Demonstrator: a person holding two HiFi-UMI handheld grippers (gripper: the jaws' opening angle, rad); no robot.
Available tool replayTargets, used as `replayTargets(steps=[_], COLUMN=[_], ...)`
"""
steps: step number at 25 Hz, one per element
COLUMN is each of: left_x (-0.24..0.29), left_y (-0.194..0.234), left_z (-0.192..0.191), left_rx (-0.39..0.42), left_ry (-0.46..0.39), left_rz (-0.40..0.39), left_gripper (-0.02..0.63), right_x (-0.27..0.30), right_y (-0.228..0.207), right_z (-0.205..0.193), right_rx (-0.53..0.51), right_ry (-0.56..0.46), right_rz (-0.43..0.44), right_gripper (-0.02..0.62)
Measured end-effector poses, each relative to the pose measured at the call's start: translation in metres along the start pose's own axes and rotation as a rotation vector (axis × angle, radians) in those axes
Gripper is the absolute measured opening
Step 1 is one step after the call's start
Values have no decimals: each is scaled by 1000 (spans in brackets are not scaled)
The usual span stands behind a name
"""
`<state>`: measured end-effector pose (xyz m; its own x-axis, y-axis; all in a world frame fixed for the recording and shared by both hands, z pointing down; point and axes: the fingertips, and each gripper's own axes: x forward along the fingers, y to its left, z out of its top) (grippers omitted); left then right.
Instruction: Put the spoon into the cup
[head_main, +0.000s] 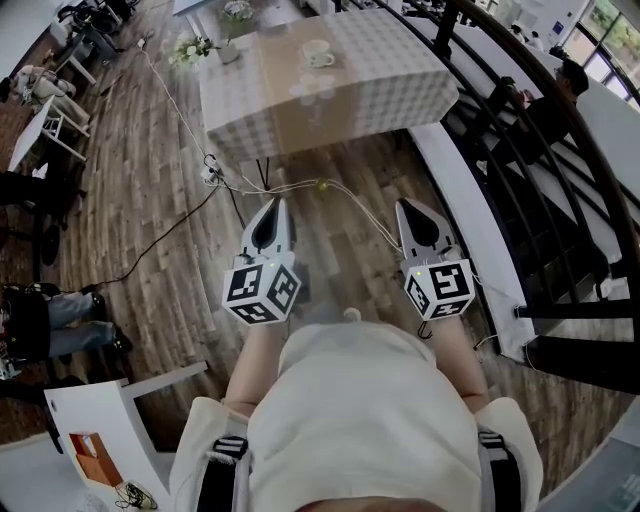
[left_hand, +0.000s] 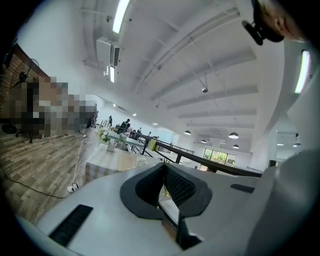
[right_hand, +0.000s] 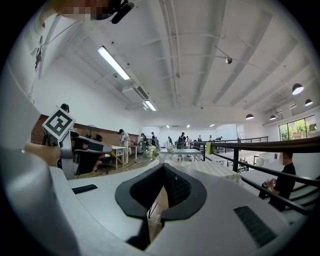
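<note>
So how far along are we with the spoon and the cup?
Done: nothing yet. The cup sits on the table ahead, and I cannot make out the spoon from here. In hand: nothing. The left gripper and right gripper both have their jaws together and empty, over the floor short of the table. Left: approach, pick up the spoon, put it in the cup.

Open floor (head_main: 160, 200) up to the table (head_main: 385, 75); railing (head_main: 565, 165) on right.
</note>
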<state>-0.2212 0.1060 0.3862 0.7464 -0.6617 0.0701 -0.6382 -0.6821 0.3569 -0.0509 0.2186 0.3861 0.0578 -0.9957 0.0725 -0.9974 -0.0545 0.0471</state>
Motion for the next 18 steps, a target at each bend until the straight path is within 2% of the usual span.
replayTargets(steps=[9,18], left_x=[20,71], left_y=[0,13], left_z=[2,8], left_rx=[-10,-11], left_ry=[5,5], left_rz=[6,-9], left_gripper=[5,5], right_x=[15,61], right_y=[-15,-39], right_z=[2,-5], right_rx=[13,23], right_ry=[-3,9], right_rz=[-3,-12], right_gripper=[0,0])
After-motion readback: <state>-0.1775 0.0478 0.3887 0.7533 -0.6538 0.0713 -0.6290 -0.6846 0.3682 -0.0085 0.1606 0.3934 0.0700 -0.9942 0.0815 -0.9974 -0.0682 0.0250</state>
